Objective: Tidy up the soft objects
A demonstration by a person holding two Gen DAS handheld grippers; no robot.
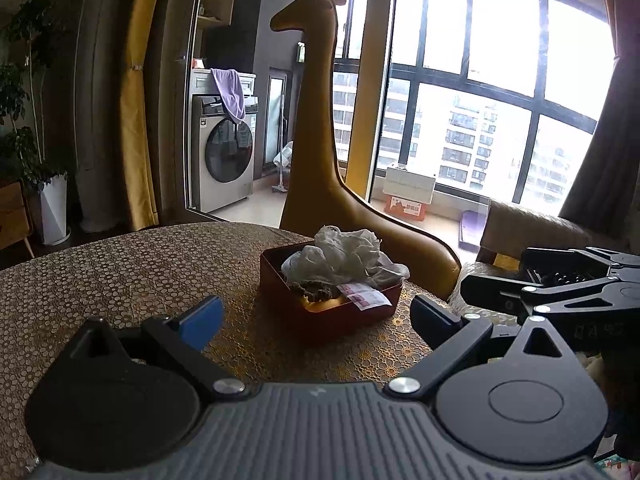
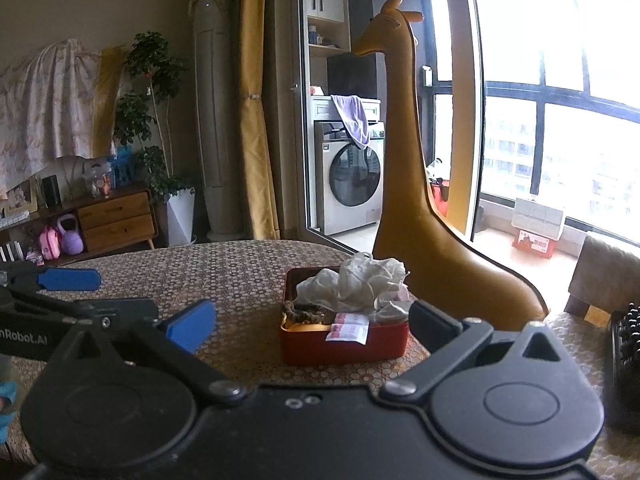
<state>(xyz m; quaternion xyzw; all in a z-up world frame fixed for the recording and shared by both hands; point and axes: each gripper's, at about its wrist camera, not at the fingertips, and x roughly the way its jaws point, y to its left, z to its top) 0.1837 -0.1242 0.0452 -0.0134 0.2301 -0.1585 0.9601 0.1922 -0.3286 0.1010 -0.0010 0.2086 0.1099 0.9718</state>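
A red box (image 1: 362,314) (image 2: 344,346) stands on the table near its far edge. A crumpled white cloth (image 1: 346,254) (image 2: 356,280) is heaped in the box. In front of the cloth lie a brown braided piece (image 1: 314,292) (image 2: 304,312) and a small pink-and-white packet (image 1: 364,296) (image 2: 347,331). My left gripper (image 1: 320,320) is open just short of the box, with nothing between its fingers. My right gripper (image 2: 314,326) is also wide open and empty, facing the box's near wall. They are side by side, the left one's blue pad (image 2: 68,279) showing at the left of the right wrist view.
A gold patterned cloth covers the round table (image 1: 120,272) (image 2: 224,272). A tall tan giraffe figure (image 1: 320,140) (image 2: 412,180) stands right behind the box, off the table's edge. A black studded object (image 2: 626,344) lies at the right. Beyond are a washing machine, curtains and windows.
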